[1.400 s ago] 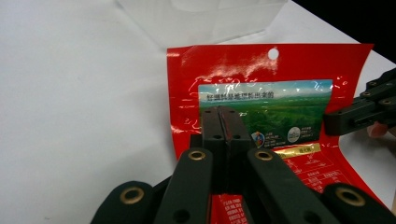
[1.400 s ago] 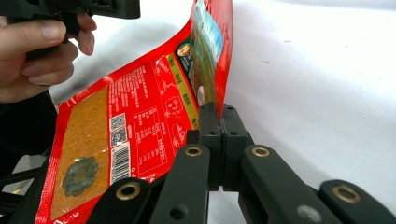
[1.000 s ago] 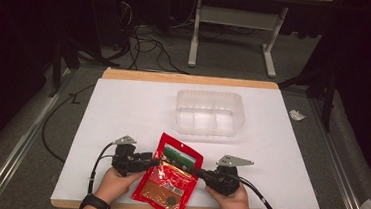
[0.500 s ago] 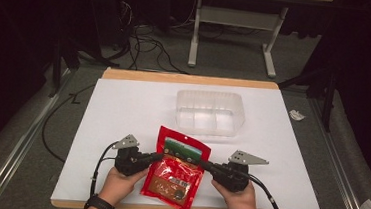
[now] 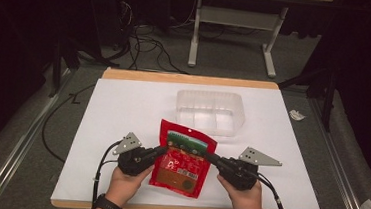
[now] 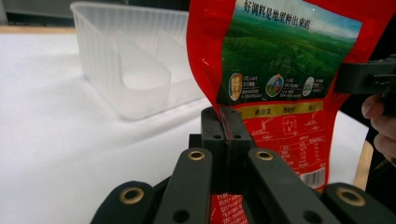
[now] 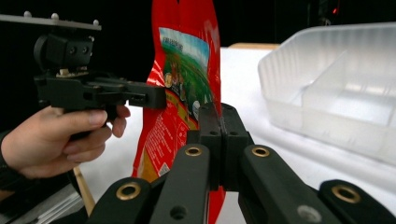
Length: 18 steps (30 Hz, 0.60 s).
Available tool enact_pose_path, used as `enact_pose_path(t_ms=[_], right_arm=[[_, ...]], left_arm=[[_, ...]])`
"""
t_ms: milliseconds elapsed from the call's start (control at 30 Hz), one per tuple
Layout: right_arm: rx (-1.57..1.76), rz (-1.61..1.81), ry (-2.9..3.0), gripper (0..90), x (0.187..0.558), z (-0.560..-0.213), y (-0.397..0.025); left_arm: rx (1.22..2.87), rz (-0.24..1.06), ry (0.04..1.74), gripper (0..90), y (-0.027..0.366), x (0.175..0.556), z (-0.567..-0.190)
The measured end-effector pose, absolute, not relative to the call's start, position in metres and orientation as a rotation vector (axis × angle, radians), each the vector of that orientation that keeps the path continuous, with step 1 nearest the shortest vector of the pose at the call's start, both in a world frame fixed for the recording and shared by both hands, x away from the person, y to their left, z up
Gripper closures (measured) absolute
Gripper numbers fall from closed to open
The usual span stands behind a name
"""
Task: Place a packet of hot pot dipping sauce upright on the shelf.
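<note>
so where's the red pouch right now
In the high view the red pouch hangs between the left gripper and right gripper, just before the clear tray.

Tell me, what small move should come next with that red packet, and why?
Probably carry the red packet forward toward the clear tray. The left tool and the right tool each pinch one side edge of it, holding it upright above the white table, and the compartmented tray stands open just beyond.

The red pouch (image 5: 183, 158) is glossy plastic film with shiny reflections. The tray (image 5: 210, 111) at the centre of the frame is cloudy, half-clear plastic. The table (image 5: 123, 109) has a matt white top and a wood edge. Gripper jaws are matt black plastic
</note>
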State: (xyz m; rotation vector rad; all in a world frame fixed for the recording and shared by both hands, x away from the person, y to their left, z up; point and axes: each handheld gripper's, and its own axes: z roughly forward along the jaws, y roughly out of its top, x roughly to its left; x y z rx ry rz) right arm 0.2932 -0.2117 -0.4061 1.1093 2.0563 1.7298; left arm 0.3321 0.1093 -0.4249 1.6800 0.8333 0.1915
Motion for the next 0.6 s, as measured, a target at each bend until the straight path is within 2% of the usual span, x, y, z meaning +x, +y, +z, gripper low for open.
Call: enact_pose_path(t_ms=[267, 600], right_arm=[[1.084, 1.744, 1.991, 90.0, 0.292, -0.395, -0.224], [1.042, 1.692, 2.005, 90.0, 0.290, -0.399, -0.228]], left_arm=[[1.652, 0.247, 0.792, 90.0, 0.095, 0.332, -0.419], [1.693, 0.271, 0.779, 89.5, 0.087, 0.334, -0.429]])
